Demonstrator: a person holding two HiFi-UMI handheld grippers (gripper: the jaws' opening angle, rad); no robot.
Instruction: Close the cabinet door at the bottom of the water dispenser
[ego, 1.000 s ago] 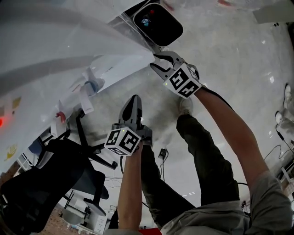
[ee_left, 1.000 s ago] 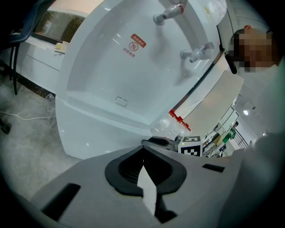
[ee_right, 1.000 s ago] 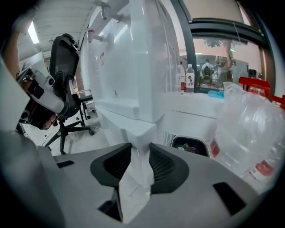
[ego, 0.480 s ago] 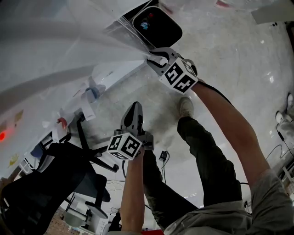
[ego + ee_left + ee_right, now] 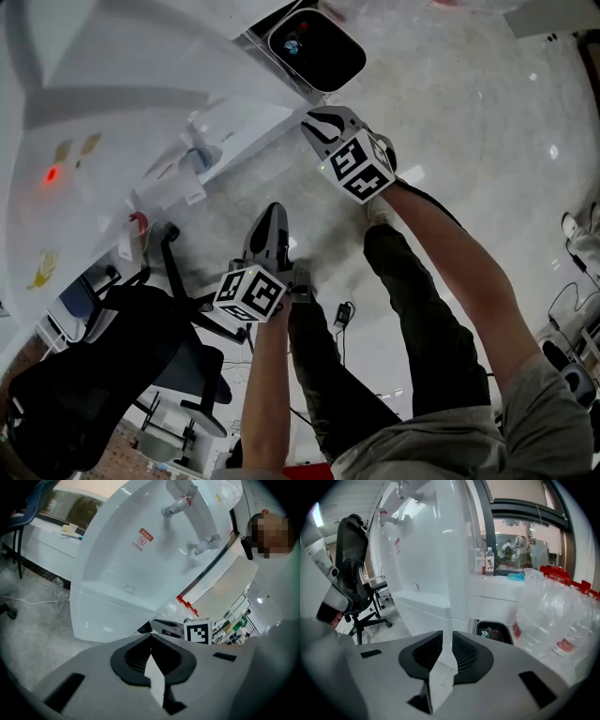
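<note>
The white water dispenser (image 5: 141, 103) fills the upper left of the head view. Its lower cabinet door (image 5: 108, 616) looks flush with the body. My right gripper (image 5: 309, 120) points at the dispenser's bottom corner. Its jaws have just been closing and stand a narrow slit apart (image 5: 446, 634). Only the dispenser's white corner (image 5: 450, 573) shows through the slit, and nothing looks clamped. My left gripper (image 5: 274, 211) hangs shut and empty further back over the floor. It faces the dispenser front (image 5: 140, 564), with the right gripper (image 5: 157, 623) low in its view.
A black waste bin with a white rim (image 5: 317, 49) stands right of the dispenser. Clear water bottles (image 5: 553, 616) are piled beyond it. A black office chair (image 5: 112, 356) stands at the lower left. The person's legs (image 5: 412, 309) and a floor cable (image 5: 342, 314) are below the grippers.
The right gripper's jaws have come from wide apart to a narrow slit beside the dispenser's corner. The head view has shifted and shows more of the dispenser's front. The left gripper stays shut.
</note>
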